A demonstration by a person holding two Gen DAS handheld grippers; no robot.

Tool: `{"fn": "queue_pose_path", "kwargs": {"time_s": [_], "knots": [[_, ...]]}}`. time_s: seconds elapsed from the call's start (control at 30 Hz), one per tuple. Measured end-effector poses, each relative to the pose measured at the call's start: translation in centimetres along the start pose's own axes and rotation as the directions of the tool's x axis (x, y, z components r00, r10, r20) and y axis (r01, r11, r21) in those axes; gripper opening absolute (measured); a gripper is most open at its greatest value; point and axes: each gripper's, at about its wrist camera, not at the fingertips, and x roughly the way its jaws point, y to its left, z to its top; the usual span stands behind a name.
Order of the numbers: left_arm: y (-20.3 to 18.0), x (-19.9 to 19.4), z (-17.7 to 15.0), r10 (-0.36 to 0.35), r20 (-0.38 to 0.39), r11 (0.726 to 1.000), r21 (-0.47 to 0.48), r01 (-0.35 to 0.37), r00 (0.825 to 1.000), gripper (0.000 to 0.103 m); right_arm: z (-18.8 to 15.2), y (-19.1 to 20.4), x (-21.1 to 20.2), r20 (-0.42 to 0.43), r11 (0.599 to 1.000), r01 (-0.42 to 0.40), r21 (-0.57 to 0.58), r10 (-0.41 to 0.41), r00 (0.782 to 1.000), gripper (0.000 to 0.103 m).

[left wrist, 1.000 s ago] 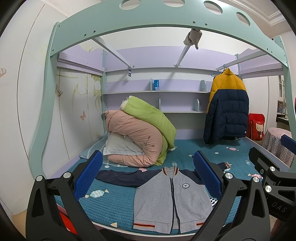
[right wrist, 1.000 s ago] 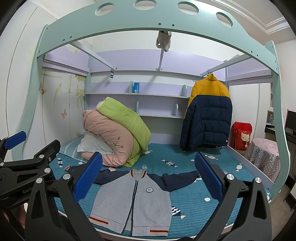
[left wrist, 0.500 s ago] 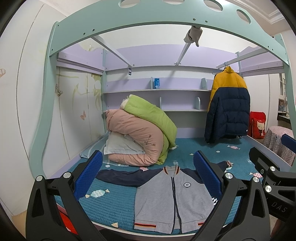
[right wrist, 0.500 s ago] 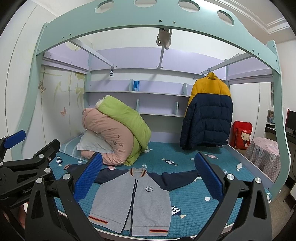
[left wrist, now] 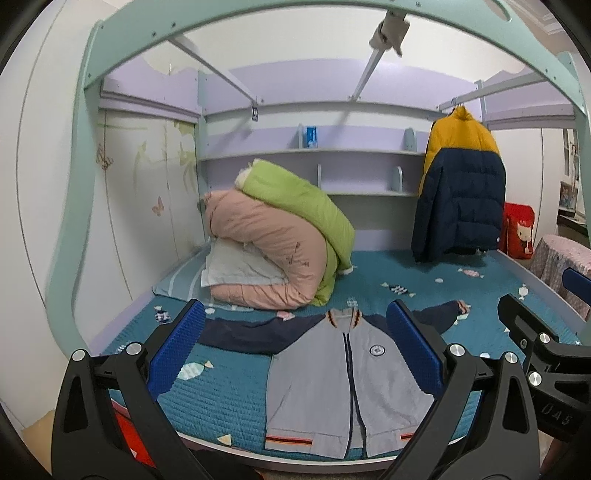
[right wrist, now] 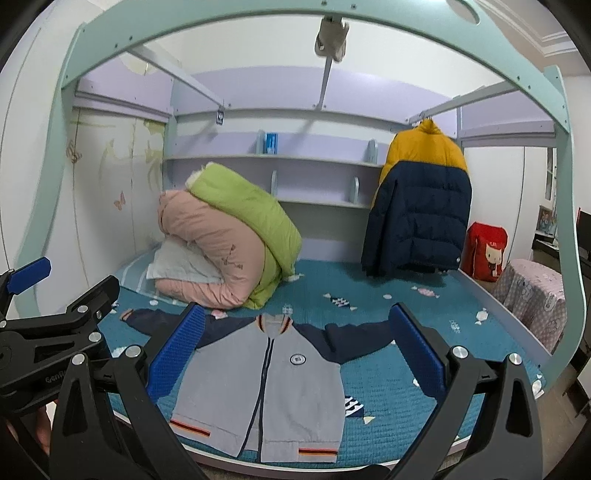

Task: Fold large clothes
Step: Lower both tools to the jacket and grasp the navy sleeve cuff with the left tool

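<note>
A grey zip jacket (left wrist: 347, 384) with navy sleeves lies flat, front up, on the teal bed cover (left wrist: 221, 398), hem at the near edge; it also shows in the right wrist view (right wrist: 273, 384). Both sleeves are spread out sideways. My left gripper (left wrist: 295, 350) is open and empty, held in front of the bed, short of the jacket. My right gripper (right wrist: 291, 350) is open and empty too, beside it to the right. Each gripper shows at the edge of the other's view.
Rolled pink and green quilts (left wrist: 280, 251) with a pillow lie at the back left of the bed. A yellow and navy puffer coat (left wrist: 461, 192) hangs at the back right. The bunk frame arch (left wrist: 258, 22) spans overhead. A red bag (right wrist: 484, 251) and a covered stool (right wrist: 535, 295) stand on the right.
Both grippers have moved a little closer to the bed and tilted down slightly. The jacket has not moved.
</note>
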Motion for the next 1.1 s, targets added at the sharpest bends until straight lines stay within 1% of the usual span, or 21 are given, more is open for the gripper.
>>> {"fn": "queue_pose_path", "kwargs": {"time_s": [0.2,0.27,0.33,0.4,0.47,0.5,0.53,0.57,0.6,0.63,0.67,0.77,0.8,0.83,0.87,0.9,0.93,0.97,1.03,1.07,1.1], "knots": [[-0.1,5.3,-1.5,-0.004,-0.086,1.0,0.002,0.004,0.996,0.098,-1.6,0.8,5.4,-0.096,1.0,0.003,-0.003,-0.003,0.995,0.096],[0.1,7.7,-2.4,-0.004,-0.133,1.0,0.003,0.004,0.991,0.098,-2.5,1.3,7.6,-0.141,1.0,-0.003,-0.008,0.002,0.99,0.096],[0.7,10.9,-3.7,-0.011,-0.195,1.0,-0.008,0.01,0.981,0.098,-3.6,2.1,10.3,-0.199,1.0,-0.01,-0.014,0.007,0.98,0.096],[1.3,13.9,-5.2,-0.023,-0.256,1.0,-0.021,0.018,0.966,0.098,-5.4,3.2,14.0,-0.277,0.999,-0.024,-0.023,0.017,0.961,0.096],[2.0,17.2,-7.0,-0.022,-0.302,0.999,-0.031,0.013,0.953,0.098,-7.1,4.2,17.0,-0.335,0.999,-0.04,-0.028,0.028,0.942,0.096],[2.4,19.3,-8.3,-0.02,-0.33,0.999,-0.031,0.01,0.944,0.098,-8.1,5.1,19.1,-0.372,0.998,-0.05,-0.04,0.032,0.928,0.096],[3.1,21.7,-9.8,-0.016,-0.378,1.0,-0.027,0.006,0.926,0.098,-8.7,5.7,20.3,-0.393,0.997,-0.059,-0.047,0.036,0.919,0.096],[3.5,22.9,-10.5,-0.017,-0.402,1.0,-0.03,0.005,0.915,0.098,-9.3,6.4,21.8,-0.416,0.996,-0.075,-0.051,0.047,0.908,0.096],[4.5,24.9,-11.8,-0.028,-0.436,0.999,-0.052,0.006,0.9,0.098,-10.4,7.6,24.2,-0.453,0.994,-0.092,-0.051,0.059,0.89,0.096],[5.6,26.7,-12.9,-0.039,-0.466,0.997,-0.078,0.003,0.884,0.098,-10.8,8.2,25.3,-0.474,0.994,-0.103,-0.046,0.069,0.878,0.096],[6.8,28.4,-14.0,-0.061,-0.492,0.994,-0.112,0.006,0.869,0.098,-11.7,9.3,27.3,-0.496,0.991,-0.131,-0.021,0.103,0.862,0.096],[10.8,33.6,-16.7,-0.127,-0.55,0.979,-0.204,0.014,0.826,0.098,-13.4,11.6,31.8,-0.554,0.985,-0.169,0.028,0.156,0.818,0.096],[12.0,34.9,-17.4,-0.136,-0.565,0.975,-0.222,0.009,0.814,0.098,-14.0,12.8,34.0,-0.561,0.982,-0.183,0.046,0.177,0.809,0.096],[13.6,36.9,-18.1,-0.146,-0.585,0.97,-0.243,-0.001,0.798,0.098,-14.4,13.6,35.4,-0.573,0.984,-0.176,0.037,0.165,0.803,0.096],[15.2,38.6,-18.8,-0.16,-0.598,0.963,-0.27,-0.009,0.785,0.098,-14.7,14.6,37.0,-0.579,0.985,-0.171,0.019,0.15,0.802,0.096],[17.3,40.6,-19.5,-0.165,-0.609,0.955,-0.297,-0.03,0.776,0.098,-14.9,15.3,38.5,-0.572,0.985,-0.175,0.007,0.148,0.807,0.096],[19.8,42.8,-20.2,-0.143,-0.63,0.949,-0.307,-0.075,0.763,0.098,-15.0,15.9,39.4,-0.568,0.985,-0.175,-0.003,0.142,0.811,0.096],[21.7,44.3,-20.5,-0.111,-0.643,0.945,-0.303,-0.119,0.758,0.098,-15.1,16.5,40.6,-0.565,0.985,-0.173,-0.014,0.135,0.814,0.096],[25.6,47.0,-20.8,-0.088,-0.624,0.931,-0.329,-0.159,0.777,0.098,-15.4,17.3,43.2,-0.561,0.983,-0.181,-0.01,0.145,0.815,0.095],[27.9,48.5,-20.9,-0.102,-0.604,0.912,-0.374,-0.168,0.791,0.098,-15.6,17.4,44.5,-0.555,0.984,-0.18,-0.006,0.146,0.819,0.095],[29.8,50.2,-21.2,-0.084,-0.607,0.897,-0.391,-0.204,0.79,0.098,-15.7,17.6,45.2,-0.553,0.984,-0.177,-0.005,0.145,0.82,0.094]]}}
